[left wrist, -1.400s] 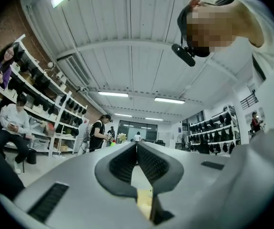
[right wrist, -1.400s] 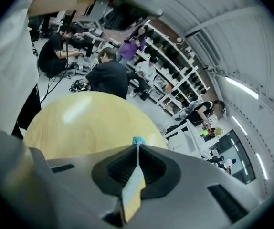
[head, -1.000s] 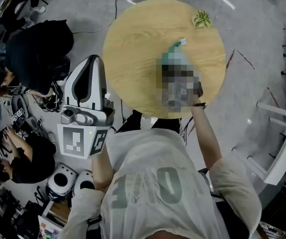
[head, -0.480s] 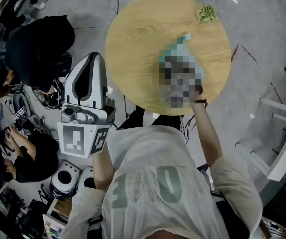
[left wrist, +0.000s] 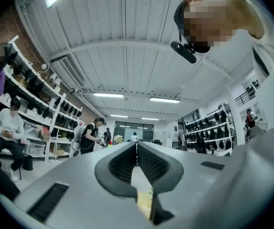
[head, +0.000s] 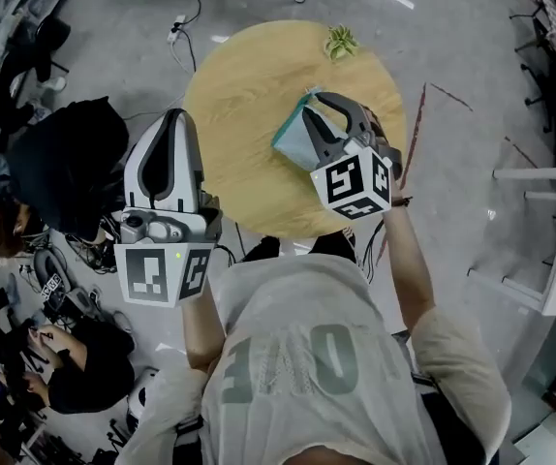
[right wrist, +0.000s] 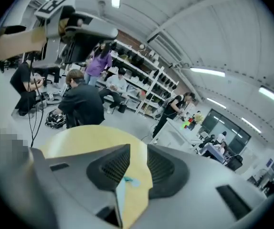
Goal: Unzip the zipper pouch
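On the round wooden table (head: 239, 85) lies the teal zipper pouch (head: 293, 136). My right gripper (head: 315, 105) hangs just over the pouch's right side, marker cube toward me. In the right gripper view its jaws (right wrist: 138, 149) stand open. The pouch's pale edge (right wrist: 120, 199) and a small teal zipper pull (right wrist: 127, 180) show low in the gap, and no pad presses on them. My left gripper (head: 173, 116) is raised off the table's left edge. It (left wrist: 136, 144) is shut on nothing and points up into the room.
A small green plant (head: 339, 40) sits at the table's far rim. A person in black (head: 65, 158) sits on the floor to the left among cables and gear. White furniture (head: 549, 250) stands at the right. Shelving (left wrist: 41, 99) lines the room.
The head view has swung, so the table now sits further left in the picture. The right gripper, masked before, now shows over the pouch. The left gripper stays beside the table.
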A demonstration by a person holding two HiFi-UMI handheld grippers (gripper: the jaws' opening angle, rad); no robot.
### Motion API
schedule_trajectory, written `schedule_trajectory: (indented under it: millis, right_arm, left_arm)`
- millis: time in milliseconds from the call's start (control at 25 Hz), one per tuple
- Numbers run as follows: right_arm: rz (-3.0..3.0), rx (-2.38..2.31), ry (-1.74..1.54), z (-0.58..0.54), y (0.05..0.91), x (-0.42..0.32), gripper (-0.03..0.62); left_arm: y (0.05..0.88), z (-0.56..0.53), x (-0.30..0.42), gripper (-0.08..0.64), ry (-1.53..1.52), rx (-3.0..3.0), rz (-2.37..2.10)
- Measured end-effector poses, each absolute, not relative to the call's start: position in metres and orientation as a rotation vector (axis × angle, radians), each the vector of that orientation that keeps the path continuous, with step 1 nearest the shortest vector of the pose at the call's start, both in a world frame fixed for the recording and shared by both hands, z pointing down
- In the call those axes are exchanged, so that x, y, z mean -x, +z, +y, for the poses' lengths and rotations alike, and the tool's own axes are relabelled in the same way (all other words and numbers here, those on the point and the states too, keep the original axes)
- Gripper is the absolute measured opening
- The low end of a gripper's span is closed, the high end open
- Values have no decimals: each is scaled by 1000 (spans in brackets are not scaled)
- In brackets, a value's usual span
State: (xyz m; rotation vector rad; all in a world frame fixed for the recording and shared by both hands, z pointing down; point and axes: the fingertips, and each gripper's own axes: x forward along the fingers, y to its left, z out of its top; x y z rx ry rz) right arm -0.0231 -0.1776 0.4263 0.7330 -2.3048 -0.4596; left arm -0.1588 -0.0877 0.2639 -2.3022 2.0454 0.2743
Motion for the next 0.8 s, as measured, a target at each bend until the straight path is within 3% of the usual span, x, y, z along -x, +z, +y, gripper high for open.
schedule_trajectory:
  millis: [240,480,800]
  right_arm:
    - [-2509,-1076,-330,-179,339,-22,117]
    - [-2680,-1412,-325,-170,276,-66,61]
    - [-2730,-1513,-141,-154,282,-111,29]
  left_arm:
    - [240,-97,120,28,202,2268,1927]
    - [226,-100,89,28,256,2185,1916]
    - [220,-103,46,28,230,2151,1884]
